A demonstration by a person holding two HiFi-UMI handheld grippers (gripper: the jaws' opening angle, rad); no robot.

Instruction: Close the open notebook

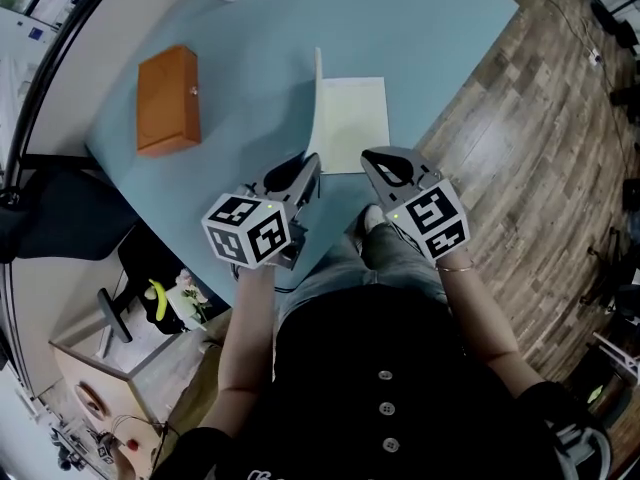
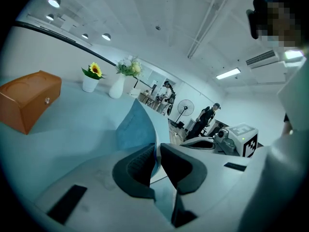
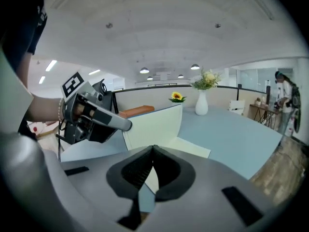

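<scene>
The notebook cover [image 1: 318, 98] was held upright, apparently pinched by the left gripper [image 1: 314, 163], for swinging shut. The right gripper [image 1: 368, 158] was clenched empty, held clear.

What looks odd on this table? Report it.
Only the notebook: its cover stands upright instead of lying flat, its near edge pinched in the left tongs. Nothing looks spilled or damaged.

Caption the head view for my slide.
Left gripper pinches the notebook cover upright on the blue table, right gripper shut alongside.
</scene>
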